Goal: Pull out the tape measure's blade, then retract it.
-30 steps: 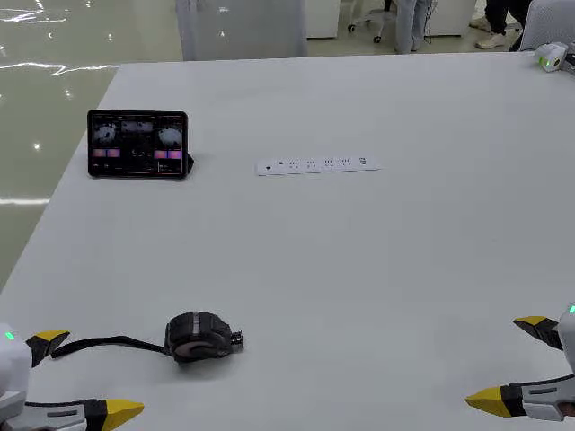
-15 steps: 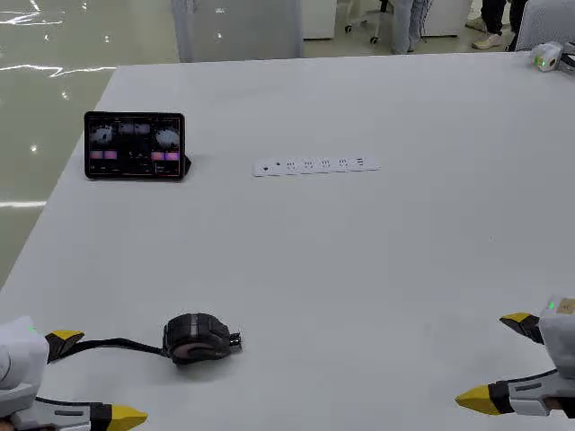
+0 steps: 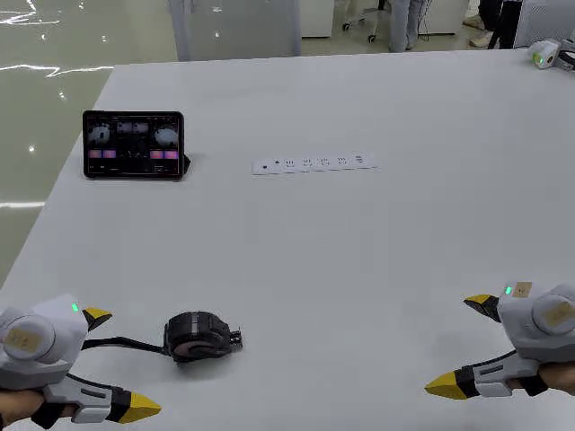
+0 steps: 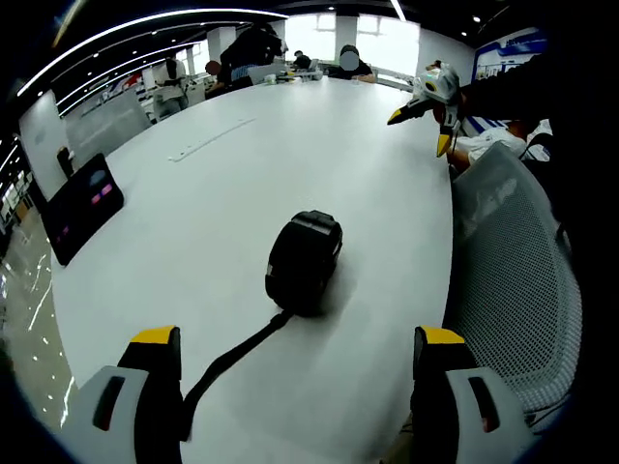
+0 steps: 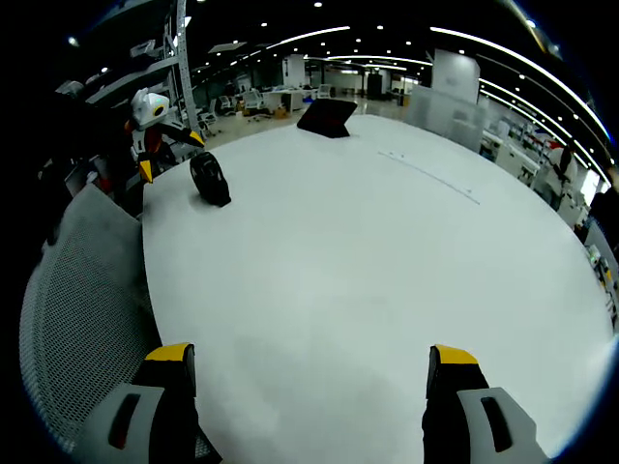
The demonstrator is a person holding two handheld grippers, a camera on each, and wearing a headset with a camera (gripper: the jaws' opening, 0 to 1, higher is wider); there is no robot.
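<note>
Aiming my wide-open left gripper (image 3: pixel 121 362) at the tape measure (image 3: pixel 199 337) just ahead on the table (image 3: pixel 359 260), I should clamp its body squarely; my right gripper (image 3: pixel 458 344), equally wide and well apart, takes the blade tip (image 3: pixel 237 338).

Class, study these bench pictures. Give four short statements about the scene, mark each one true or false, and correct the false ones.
1. The tape measure lies on the table, gripped by nothing. True.
2. Both grippers are shut. False: the left gripper and the right gripper are both open.
3. The tablet stands beyond the tape measure, near the table's left edge. True.
4. The blade is drawn far out across the table. False: no length of blade shows; a black strap trails from the case toward the left gripper.
</note>
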